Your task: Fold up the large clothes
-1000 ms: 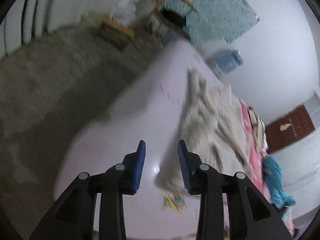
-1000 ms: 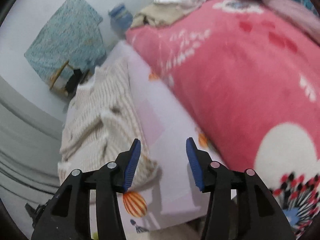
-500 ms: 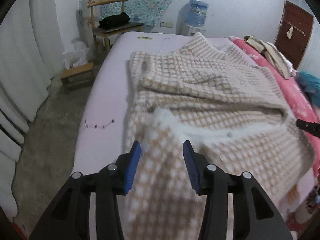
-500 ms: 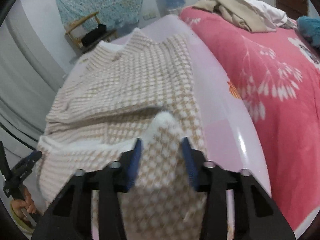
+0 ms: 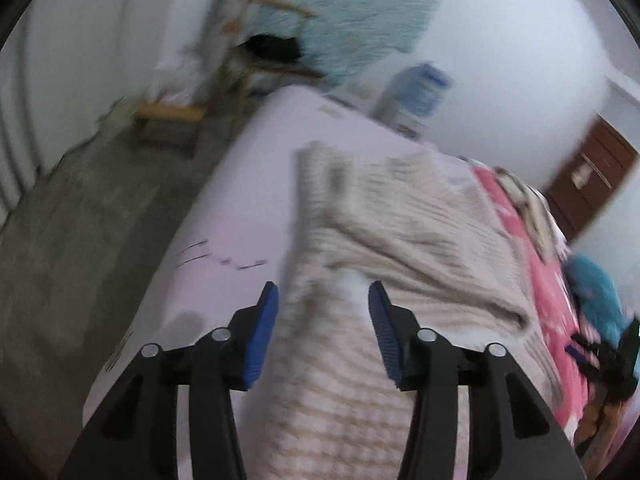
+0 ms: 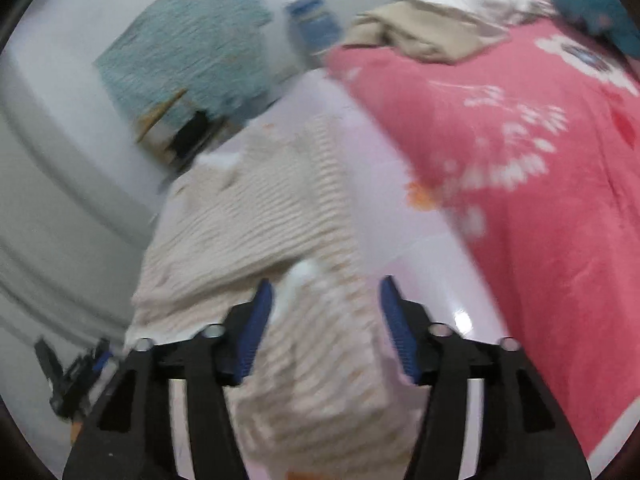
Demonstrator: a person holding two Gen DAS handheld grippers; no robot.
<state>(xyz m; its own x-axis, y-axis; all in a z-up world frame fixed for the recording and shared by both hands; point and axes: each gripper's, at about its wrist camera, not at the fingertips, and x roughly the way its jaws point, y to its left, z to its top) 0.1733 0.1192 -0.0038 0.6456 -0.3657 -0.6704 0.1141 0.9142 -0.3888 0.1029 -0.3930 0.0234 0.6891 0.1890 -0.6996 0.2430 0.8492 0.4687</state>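
Jaws on both the left gripper [image 5: 323, 294] and right gripper [image 6: 327, 289] are opening around the checked blanket [image 5: 400, 220], apparently letting go of the folded-over edge they gripped moments ago.

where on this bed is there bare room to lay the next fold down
Bare lilac sheet runs between the checked garment and the bed's floor-side edge. A narrower bare strip lies between the garment and the pink blanket. It is crowded on the blanket's far end, under the heaped clothes.

Home bedroom: bed [image 5: 240, 184], pink blanket [image 6: 540, 200], wooden door [image 5: 588, 180].
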